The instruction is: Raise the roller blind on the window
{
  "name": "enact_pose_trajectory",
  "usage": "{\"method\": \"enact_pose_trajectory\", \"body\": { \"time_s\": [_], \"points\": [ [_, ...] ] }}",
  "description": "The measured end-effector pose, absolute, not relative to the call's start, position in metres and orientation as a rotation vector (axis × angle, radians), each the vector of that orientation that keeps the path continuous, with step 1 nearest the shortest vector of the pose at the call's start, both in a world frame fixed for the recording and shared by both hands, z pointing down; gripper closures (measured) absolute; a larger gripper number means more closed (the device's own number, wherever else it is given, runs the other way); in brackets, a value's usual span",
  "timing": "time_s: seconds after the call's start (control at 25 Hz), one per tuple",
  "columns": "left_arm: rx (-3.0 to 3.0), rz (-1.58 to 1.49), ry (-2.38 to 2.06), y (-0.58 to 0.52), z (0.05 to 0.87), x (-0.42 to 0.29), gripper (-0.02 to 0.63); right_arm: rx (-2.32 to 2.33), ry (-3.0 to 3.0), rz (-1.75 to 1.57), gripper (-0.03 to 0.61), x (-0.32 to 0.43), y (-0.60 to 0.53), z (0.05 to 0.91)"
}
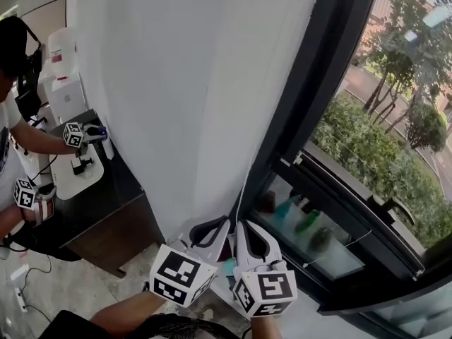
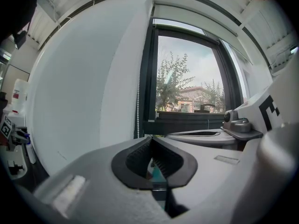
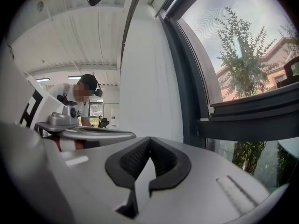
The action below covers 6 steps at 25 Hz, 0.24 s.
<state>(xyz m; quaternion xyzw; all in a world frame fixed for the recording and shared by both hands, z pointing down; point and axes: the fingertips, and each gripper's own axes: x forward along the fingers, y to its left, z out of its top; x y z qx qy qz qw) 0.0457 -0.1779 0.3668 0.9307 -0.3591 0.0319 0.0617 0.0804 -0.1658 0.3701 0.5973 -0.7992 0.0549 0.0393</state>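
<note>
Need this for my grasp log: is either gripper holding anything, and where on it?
Nothing is held: the left gripper and the right gripper are both shut, jaws together with nothing between them.

Roller blind up, window glass open to view.
The roller blind shows only as a white band across the top of the window. The frame is dark, and the pane below is uncovered, with trees visible outside. A white bead chain hangs straight down the left frame edge.
</note>
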Motion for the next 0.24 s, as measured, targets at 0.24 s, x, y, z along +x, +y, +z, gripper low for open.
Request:
{"method": "enact_pose_trajectory", "body": {
  "time_s": [0.24],
  "points": [
    [2.809,0.102,-1.077,-0.1778,0.3683,0.0481,0.612,1.826,-2.445,0.174,0.572,0.0819,-0.1664,0.3713]
  ]
}}
